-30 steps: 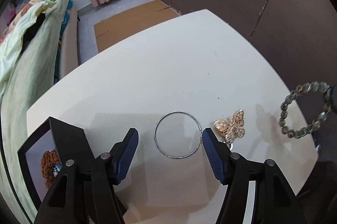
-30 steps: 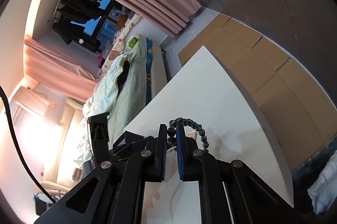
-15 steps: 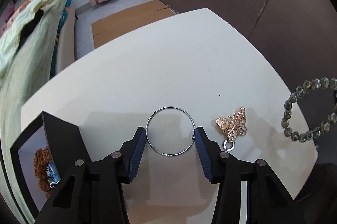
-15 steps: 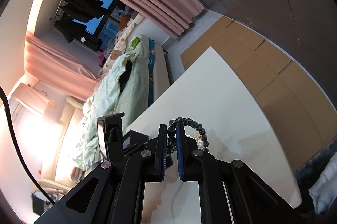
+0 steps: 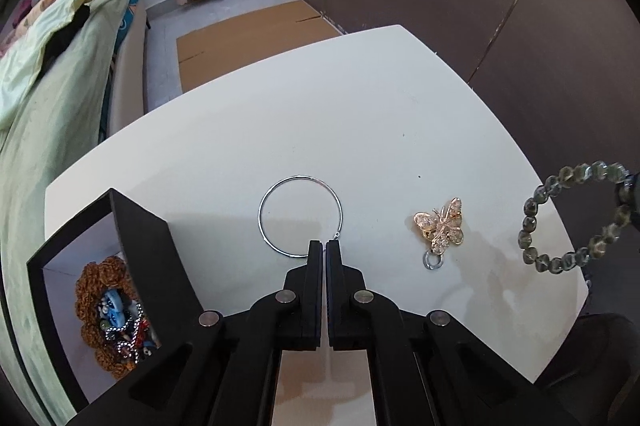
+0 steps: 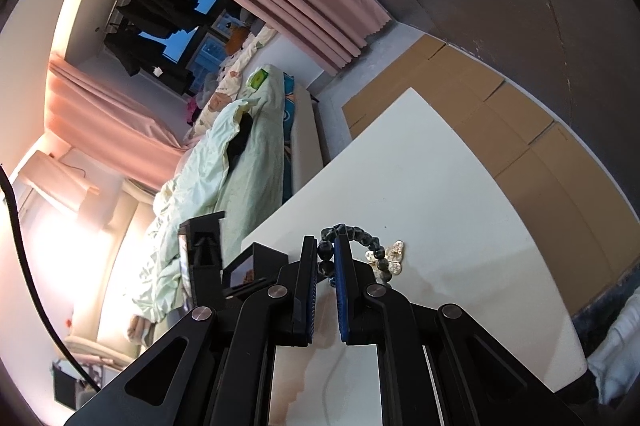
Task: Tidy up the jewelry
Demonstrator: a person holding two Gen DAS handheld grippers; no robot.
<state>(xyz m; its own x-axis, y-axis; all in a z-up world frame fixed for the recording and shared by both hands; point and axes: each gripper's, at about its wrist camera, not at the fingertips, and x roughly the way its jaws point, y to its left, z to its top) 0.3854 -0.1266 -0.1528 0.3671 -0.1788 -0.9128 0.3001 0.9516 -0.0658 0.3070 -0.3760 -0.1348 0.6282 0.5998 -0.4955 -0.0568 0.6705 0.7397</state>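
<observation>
The left gripper (image 5: pixel 324 246) had its jaws pressed together on the near rim of the thin silver hoop (image 5: pixel 300 216), which lay flat on the white desk (image 5: pixel 320 105); pinching the wire at its edge looked like the only workable hold on so flat a thing. At about eight o'clock from the hoop stood the open black box (image 5: pixel 132 226), already holding a tangle of jewelry, the likely destination. The gold butterfly brooch (image 5: pixel 440 228) lay at three o'clock, apart from the hoop. The right gripper (image 6: pixel 327 258) was clamped on the dark beaded bracelet (image 6: pixel 360 238), carried above the desk. Only the left view showed the hoop; only the right showed which beads were pinched.
</observation>
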